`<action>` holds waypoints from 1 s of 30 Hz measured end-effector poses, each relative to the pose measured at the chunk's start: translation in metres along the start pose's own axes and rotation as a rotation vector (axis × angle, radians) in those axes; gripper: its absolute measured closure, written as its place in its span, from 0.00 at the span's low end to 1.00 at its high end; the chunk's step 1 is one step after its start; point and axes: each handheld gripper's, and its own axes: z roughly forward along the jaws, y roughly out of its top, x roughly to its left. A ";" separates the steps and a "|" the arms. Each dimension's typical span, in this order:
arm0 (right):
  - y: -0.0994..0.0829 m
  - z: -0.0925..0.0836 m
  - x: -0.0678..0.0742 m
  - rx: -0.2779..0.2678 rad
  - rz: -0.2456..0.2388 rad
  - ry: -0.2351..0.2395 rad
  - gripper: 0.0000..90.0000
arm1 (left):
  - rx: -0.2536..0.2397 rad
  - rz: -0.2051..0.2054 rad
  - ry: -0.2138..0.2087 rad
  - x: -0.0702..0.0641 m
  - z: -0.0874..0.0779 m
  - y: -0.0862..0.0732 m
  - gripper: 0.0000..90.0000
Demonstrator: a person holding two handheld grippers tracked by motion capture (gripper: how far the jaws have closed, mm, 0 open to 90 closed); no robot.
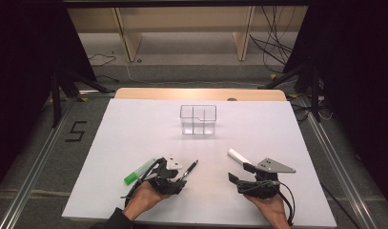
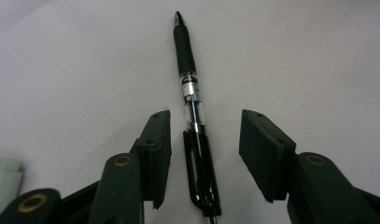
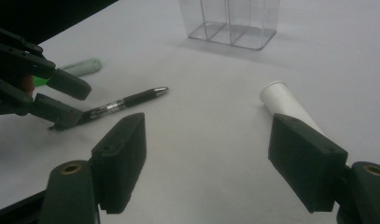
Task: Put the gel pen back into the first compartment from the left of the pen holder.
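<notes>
A black pen (image 2: 190, 88) lies on the white table, its clip end between the jaws of my left gripper (image 2: 206, 116). The pads stand a little apart from the pen on both sides, so the gripper is open around it. From above, the pen (image 1: 189, 169) points up and right out of the left gripper (image 1: 178, 174). My right gripper (image 1: 239, 172) is open with bare table between its jaws. A white capped tube (image 3: 285, 100) lies just beyond its right jaw. The right gripper view also takes in the pen (image 3: 127, 100) and the left gripper (image 3: 68, 100).
A green marker (image 1: 138, 171) lies left of the left gripper. A clear divided holder (image 1: 198, 119) stands upright at the middle of the table (image 1: 134, 129), toward the far edge. The white tube (image 1: 238, 155) rests ahead of the right gripper.
</notes>
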 end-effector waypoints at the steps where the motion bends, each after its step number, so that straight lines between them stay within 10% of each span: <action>1: 0.000 0.000 0.000 -0.001 0.000 0.001 0.32 | 0.008 -0.001 0.000 0.001 0.000 0.000 0.61; 30: -0.001 -0.001 0.006 0.002 -0.015 -0.001 0.33 | 0.103 0.029 -0.020 0.002 0.012 -0.001 0.72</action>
